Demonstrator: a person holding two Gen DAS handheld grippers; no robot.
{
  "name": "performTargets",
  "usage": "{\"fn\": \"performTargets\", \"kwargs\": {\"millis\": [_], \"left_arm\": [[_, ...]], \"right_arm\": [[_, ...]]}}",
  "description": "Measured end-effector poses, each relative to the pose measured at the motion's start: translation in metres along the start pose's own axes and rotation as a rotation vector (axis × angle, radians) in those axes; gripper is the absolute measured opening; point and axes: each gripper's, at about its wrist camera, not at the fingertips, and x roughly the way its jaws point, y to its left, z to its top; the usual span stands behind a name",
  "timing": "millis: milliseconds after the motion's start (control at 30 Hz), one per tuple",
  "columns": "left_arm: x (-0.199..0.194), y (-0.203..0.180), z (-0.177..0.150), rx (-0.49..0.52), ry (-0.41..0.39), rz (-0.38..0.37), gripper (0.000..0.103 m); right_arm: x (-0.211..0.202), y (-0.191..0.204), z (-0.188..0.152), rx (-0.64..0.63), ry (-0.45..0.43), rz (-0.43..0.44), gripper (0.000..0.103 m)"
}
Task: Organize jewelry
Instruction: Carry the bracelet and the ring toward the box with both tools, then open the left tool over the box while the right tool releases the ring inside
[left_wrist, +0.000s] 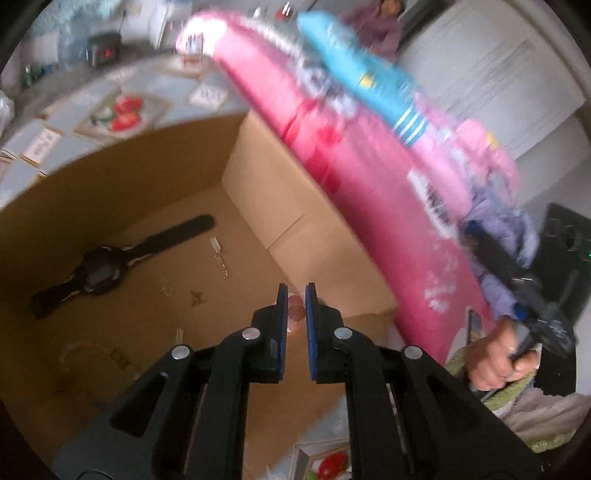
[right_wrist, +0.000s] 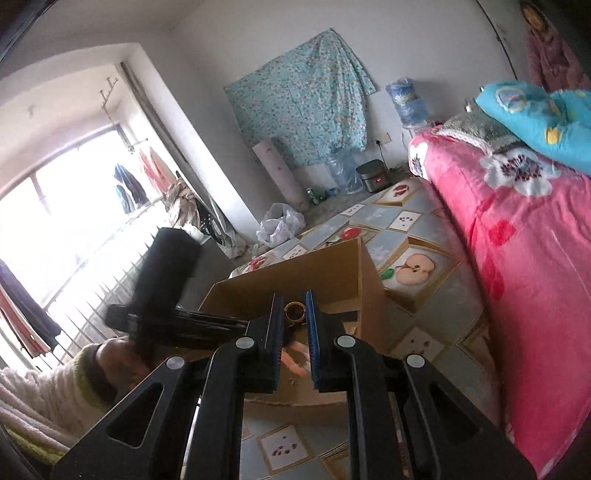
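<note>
Left gripper (left_wrist: 296, 291) nips what seem pink beads (left_wrist: 296, 314) over the box (left_wrist: 280, 206); right gripper (right_wrist: 293, 301) clamps a ring (right_wrist: 294, 311).

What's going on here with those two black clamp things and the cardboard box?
A person is sorting jewelry with a hand-held gripper in each hand. The left gripper pinches a few pinkish beads over an open cardboard box on the floor beside a pink-covered bed. The right gripper holds a gold-rimmed ring above the same box. A black watch and some small trinkets already lie inside.
</note>
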Motion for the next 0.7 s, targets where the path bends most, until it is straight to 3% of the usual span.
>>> {"fn": "performTargets", "kwargs": {"millis": [67,133,200,267,400,467,567,700], "left_arm": [[0.024,0.005,0.004,-0.022,0.088,-0.019,0.011],[0.045,0.006,0.006,-0.033,0.163,0.005,0.028],[0.05,0.007,0.005,-0.038,0.171,0.007,0.035],[0.044,0.008,0.004,-0.045,0.143,0.005,0.036],[0.001,0.009,-0.002,-0.043,0.001,0.061,0.04],[-0.03,0.009,-0.009,-0.02,-0.089,0.107,0.046],[-0.079,0.008,-0.031,0.002,-0.244,0.197,0.056],[-0.131,0.012,-0.072,-0.008,-0.409,0.316,0.06]], "right_arm": [[0.003,-0.014,0.002,0.033,0.004,-0.002,0.012],[0.006,-0.025,0.002,0.052,0.01,-0.005,0.013],[0.009,-0.032,0.003,0.062,0.02,-0.012,0.013],[0.012,-0.034,0.005,0.057,0.035,-0.011,0.013],[0.024,-0.022,0.015,0.009,0.097,0.018,0.013],[0.042,-0.005,0.025,-0.063,0.186,0.037,0.013],[0.084,0.026,0.031,-0.177,0.391,0.096,0.013],[0.15,0.056,0.017,-0.354,0.66,0.026,0.013]]}}
